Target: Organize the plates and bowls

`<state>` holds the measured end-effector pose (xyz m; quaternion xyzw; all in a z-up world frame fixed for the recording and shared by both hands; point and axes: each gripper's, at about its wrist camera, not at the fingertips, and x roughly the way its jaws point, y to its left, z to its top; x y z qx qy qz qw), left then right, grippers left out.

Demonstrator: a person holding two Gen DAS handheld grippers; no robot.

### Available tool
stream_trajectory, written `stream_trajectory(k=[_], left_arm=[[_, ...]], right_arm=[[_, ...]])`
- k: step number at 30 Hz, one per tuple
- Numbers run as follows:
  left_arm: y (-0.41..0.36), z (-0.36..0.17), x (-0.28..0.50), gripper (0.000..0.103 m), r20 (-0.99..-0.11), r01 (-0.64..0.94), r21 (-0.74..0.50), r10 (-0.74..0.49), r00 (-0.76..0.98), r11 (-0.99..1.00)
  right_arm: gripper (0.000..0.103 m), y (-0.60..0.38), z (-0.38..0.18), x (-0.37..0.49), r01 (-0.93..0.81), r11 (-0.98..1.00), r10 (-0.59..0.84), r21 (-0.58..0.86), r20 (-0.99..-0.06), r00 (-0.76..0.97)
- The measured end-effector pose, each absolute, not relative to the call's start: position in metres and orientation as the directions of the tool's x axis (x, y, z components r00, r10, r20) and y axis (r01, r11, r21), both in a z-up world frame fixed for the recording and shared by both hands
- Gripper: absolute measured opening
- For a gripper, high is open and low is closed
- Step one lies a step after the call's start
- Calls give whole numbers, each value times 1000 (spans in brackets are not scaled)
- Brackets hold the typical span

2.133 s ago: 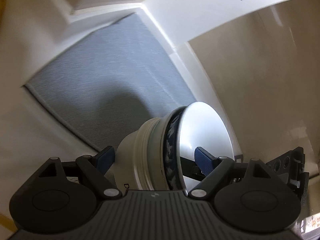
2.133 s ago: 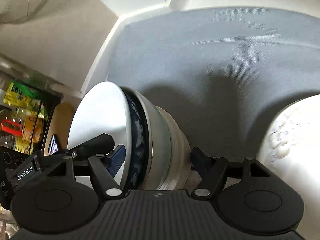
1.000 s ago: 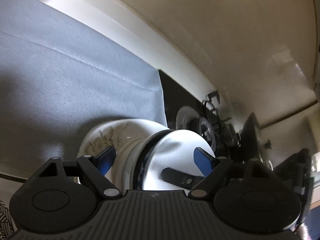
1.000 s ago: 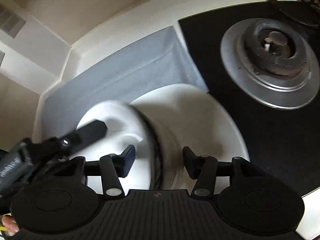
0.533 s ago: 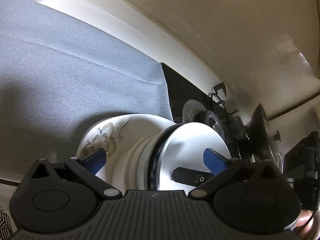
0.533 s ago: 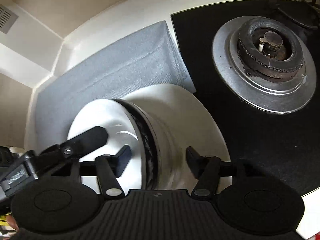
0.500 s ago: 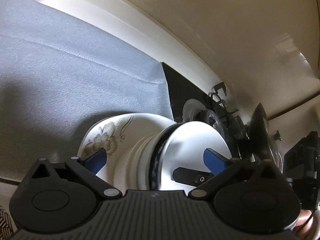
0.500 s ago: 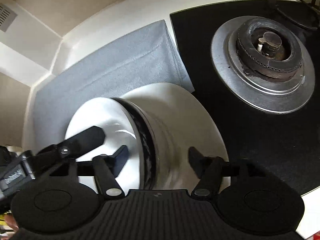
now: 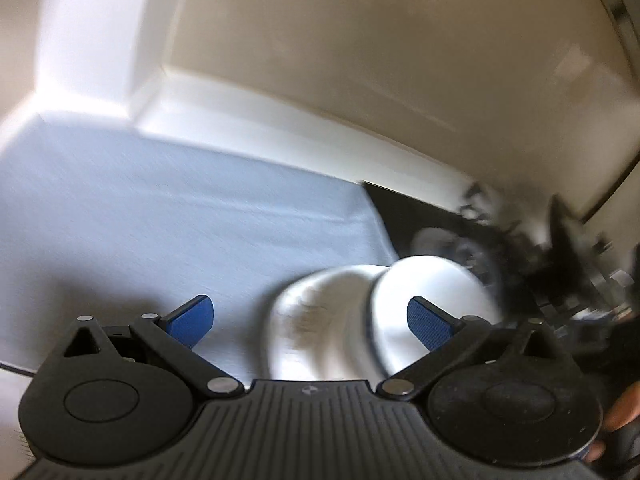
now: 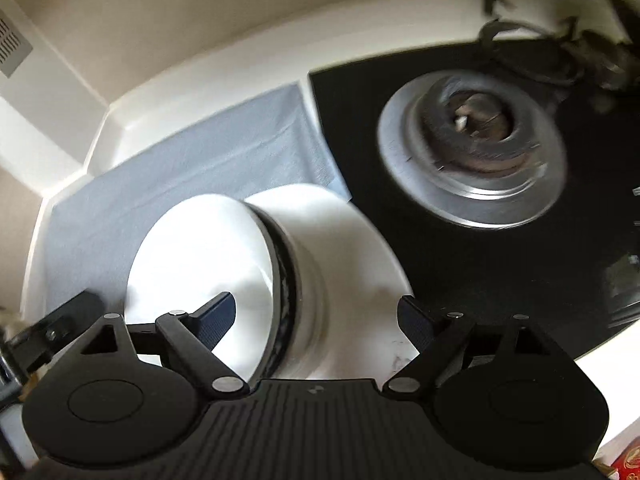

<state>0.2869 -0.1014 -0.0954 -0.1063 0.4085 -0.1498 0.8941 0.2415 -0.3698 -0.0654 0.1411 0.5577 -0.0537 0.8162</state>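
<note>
left gripper [image 9: 310, 320]: jaws now off bowl stack [image 9: 380, 316] | right gripper [image 10: 316, 318]: jaws opening, stack released

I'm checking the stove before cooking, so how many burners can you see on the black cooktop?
2. One silver-ringed burner sits nearest the grey cloth; a second, blurred, lies behind it near the wall. More may lie out of view.

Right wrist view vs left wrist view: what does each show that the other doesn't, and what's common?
Only the right wrist view: the gas burner seen clearly from above on the black hob, a wall vent at far left, and the right gripper, its jaws opening, pads clear of the bowls.

Only the left wrist view: the left gripper, wide open, and fingers of a hand at the right edge.

Both: the stack of bowls resting on a white plate, the grey mat, and the white counter edge.
</note>
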Motion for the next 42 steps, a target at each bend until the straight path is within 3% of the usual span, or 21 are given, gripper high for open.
stream_trajectory(k=[5, 16, 24, 42], left_arm=[[-90, -76, 256, 103, -673, 188, -148, -238, 700, 971], [-79, -60, 206, 103, -663, 155, -47, -147, 734, 987], [-97, -55, 173, 103, -685, 63, 64, -2, 729, 996], [-199, -38, 113, 103, -752, -40, 122, 118, 648, 992]], right_arm=[[91, -356, -50, 213, 235, 963, 12, 132, -891, 453], [93, -324, -25, 166, 153, 979, 37, 137, -851, 523], [94, -327, -13, 137, 23, 983, 132, 184, -781, 610], [99, -398, 10, 37, -72, 984, 163, 162, -668, 726]])
